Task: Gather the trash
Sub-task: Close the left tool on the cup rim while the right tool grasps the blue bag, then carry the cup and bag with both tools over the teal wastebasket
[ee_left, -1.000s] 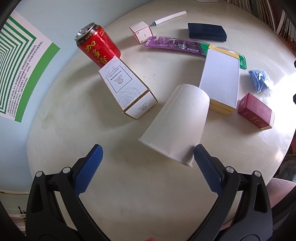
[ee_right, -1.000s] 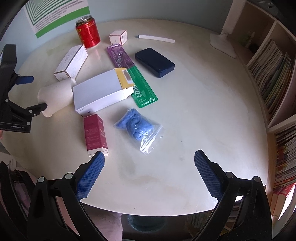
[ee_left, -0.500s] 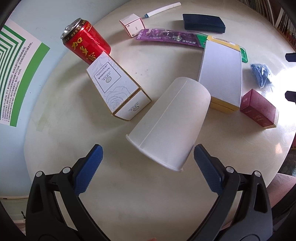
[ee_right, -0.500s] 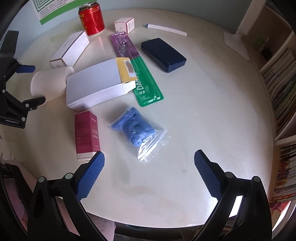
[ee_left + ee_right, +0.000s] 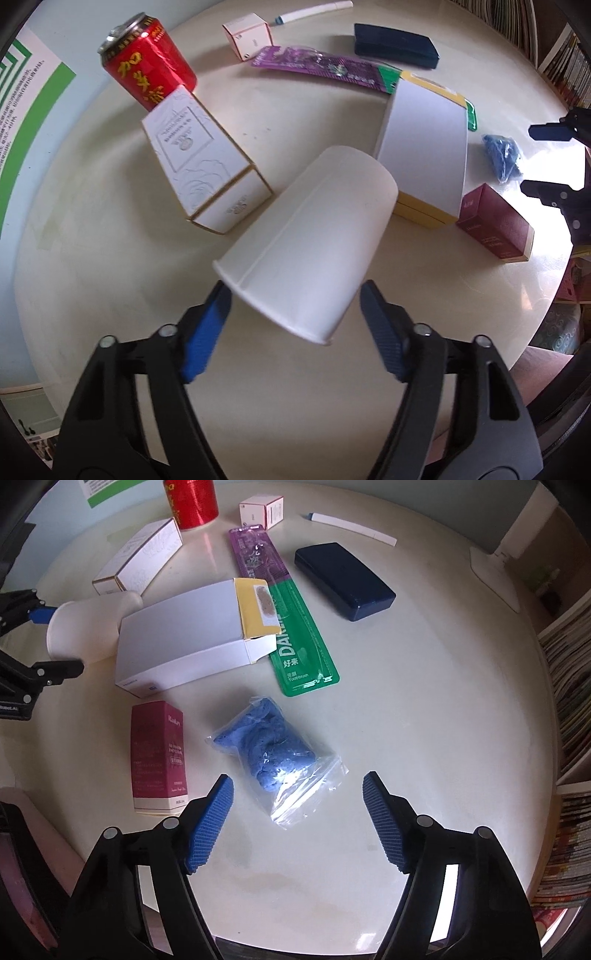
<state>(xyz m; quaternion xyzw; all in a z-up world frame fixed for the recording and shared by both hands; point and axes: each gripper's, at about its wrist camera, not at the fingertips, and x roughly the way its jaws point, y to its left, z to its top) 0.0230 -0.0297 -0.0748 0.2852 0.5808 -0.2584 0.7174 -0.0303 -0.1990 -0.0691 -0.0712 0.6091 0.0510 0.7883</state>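
While the cup [image 5: 306, 243] lies on its side, its long axis runs diagonally in the left wrist view: open rim toward the left gripper [image 5: 295, 314], closed base pointing away and touching the grey box [image 5: 424, 147]. Left jaws have just been closing; the rim end sits between the 2 pads, left pad [image 5: 207, 332] at or just beside the rim, right pad just clear, so no firm grip visible. Right gripper [image 5: 295, 805] jaws have also just been closing, part open, nothing clamped; the bag [image 5: 273, 746] of blue stuff lies flat on the table between and just ahead of the fingertips, long axis diagonal, clear flap end toward the gripper. Surface is a round cream table [image 5: 424, 701], glossy, with a can [image 5: 147, 70], white carton [image 5: 203, 166], small pink box [image 5: 247, 35], toothbrush pack [image 5: 284, 616], navy case [image 5: 343, 579], maroon box [image 5: 157, 757] and a white pen-like stick [image 5: 351, 526]. Pale blue wall with a green-striped poster [image 5: 22, 110] on one side, shelves of books [image 5: 569, 664] on the other. Versus 1 second ago: both jaw pairs were wide open, the cup now fills more of the left view with its rim nearer the pads, and the bag sits closer to the right fingertips.
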